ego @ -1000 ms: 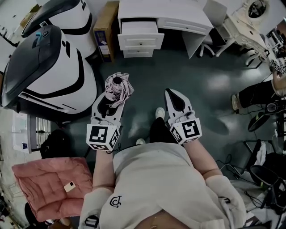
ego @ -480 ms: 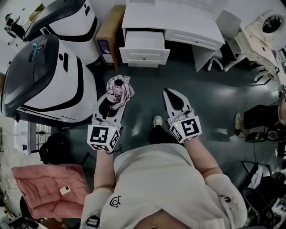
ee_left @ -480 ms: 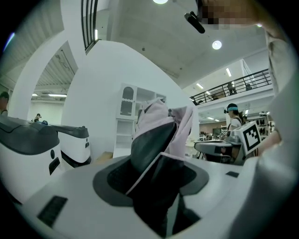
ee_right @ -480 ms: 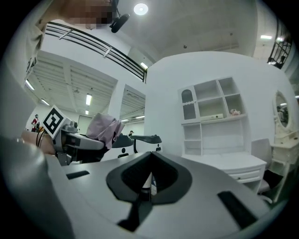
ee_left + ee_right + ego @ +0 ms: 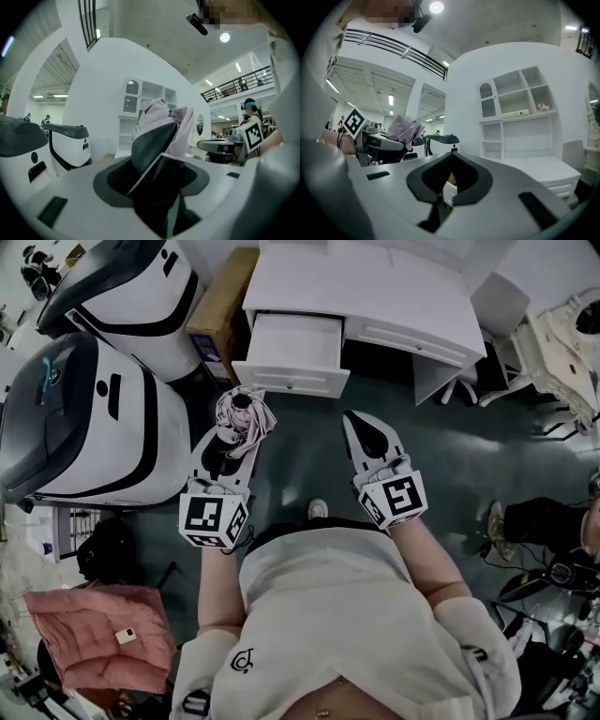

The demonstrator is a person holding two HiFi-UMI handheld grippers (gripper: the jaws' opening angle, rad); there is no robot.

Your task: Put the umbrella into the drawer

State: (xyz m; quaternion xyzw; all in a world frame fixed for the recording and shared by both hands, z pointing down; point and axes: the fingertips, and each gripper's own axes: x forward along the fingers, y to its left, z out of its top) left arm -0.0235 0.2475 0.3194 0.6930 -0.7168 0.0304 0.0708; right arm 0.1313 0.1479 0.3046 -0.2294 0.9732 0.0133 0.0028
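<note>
A folded pink umbrella (image 5: 242,414) with a dark handle sticks out of my left gripper (image 5: 236,430), whose jaws are shut on it. In the left gripper view the umbrella (image 5: 161,126) fills the middle and stands up between the jaws. My right gripper (image 5: 362,425) is held beside it at the same height, jaws together with nothing in them. Ahead is a white desk (image 5: 394,292) with its top drawer (image 5: 292,341) pulled out and showing a bare white inside. The umbrella tip is just short of the drawer front, a little left of it.
Two large white-and-black machines (image 5: 89,418) stand close on the left. A cardboard box (image 5: 217,313) leans between them and the desk. A pink cushion (image 5: 94,624) lies at the lower left. Ornate white furniture (image 5: 553,329) and cables crowd the right. A white shelf unit (image 5: 518,112) rises behind the desk.
The desk and its open drawer have come nearer and now lie just past the gripper tips. Both grippers moved forward together; the left one keeps its hold on the umbrella.
</note>
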